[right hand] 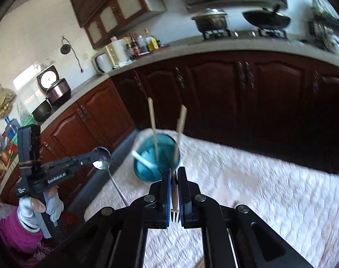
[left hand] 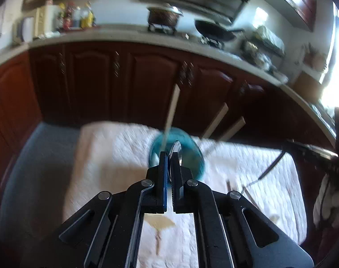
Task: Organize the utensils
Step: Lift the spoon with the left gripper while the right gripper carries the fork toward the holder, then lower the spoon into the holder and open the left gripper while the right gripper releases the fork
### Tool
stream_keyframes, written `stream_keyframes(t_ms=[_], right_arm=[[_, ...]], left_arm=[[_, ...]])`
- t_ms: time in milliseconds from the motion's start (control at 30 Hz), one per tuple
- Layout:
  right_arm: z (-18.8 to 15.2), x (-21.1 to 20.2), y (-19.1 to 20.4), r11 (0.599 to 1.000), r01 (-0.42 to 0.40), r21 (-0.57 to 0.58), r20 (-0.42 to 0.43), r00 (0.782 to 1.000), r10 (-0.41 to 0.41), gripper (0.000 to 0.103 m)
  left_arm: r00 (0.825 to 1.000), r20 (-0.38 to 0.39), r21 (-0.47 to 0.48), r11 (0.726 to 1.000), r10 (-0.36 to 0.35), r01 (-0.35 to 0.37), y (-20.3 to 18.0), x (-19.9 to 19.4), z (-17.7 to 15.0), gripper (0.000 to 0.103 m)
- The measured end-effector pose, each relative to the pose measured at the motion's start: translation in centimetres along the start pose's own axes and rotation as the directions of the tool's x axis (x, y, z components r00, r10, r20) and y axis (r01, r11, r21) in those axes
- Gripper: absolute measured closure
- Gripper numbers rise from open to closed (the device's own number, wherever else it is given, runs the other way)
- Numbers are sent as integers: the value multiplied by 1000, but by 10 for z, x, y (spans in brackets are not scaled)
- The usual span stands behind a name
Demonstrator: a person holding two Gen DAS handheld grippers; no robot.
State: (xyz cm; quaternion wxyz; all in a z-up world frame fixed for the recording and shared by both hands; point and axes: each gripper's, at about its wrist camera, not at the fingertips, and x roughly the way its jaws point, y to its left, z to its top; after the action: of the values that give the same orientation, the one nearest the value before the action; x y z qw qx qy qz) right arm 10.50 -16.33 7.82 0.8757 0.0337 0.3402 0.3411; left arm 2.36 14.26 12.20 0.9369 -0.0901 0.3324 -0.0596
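In the lower centre of the right wrist view, the right gripper is pinching a small fork between closed jaws, tines showing at the near end of the pads and the handle running forward, probably so that the handle end can be lowered first. Just beyond its tips, at mid-frame, the blue cup is standing upright on the white quilted cloth, already holding wooden chopsticks that are leaning against its rim, along with a pale utensil that is too blurred to name; the cup seems to be serving as the collecting holder, which would explain why both tools are pointing toward it. At the left of this same view, the left gripper is clamping a metal spoon at the bowl, with the long handle hanging down, a hold that would let the handle drop into the cup while the bowl stays uppermost. The left wrist view agrees: its jaws are shut on the spoon bowl, seen edge-on at centre frame, with the cup directly behind. A gloved hand is carrying that gripper at lower left. Farther back, the dark wooden cabinets are filling the middle band, and a pot and wok are sitting on the stove at the upper right.
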Motion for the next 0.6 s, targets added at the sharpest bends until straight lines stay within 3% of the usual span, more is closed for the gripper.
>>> stream_keyframes(t_ms=[233,600], right_arm=[[49,34,30,998,3,-62,23,1000,-1,98],[80,111,34,995,48,-87,-31,998,-51,98]], left_arm=[[984,97,6,989,148,-150,13,19,37,102],[946,144,167,935,289,-312,-1,66,34,102]])
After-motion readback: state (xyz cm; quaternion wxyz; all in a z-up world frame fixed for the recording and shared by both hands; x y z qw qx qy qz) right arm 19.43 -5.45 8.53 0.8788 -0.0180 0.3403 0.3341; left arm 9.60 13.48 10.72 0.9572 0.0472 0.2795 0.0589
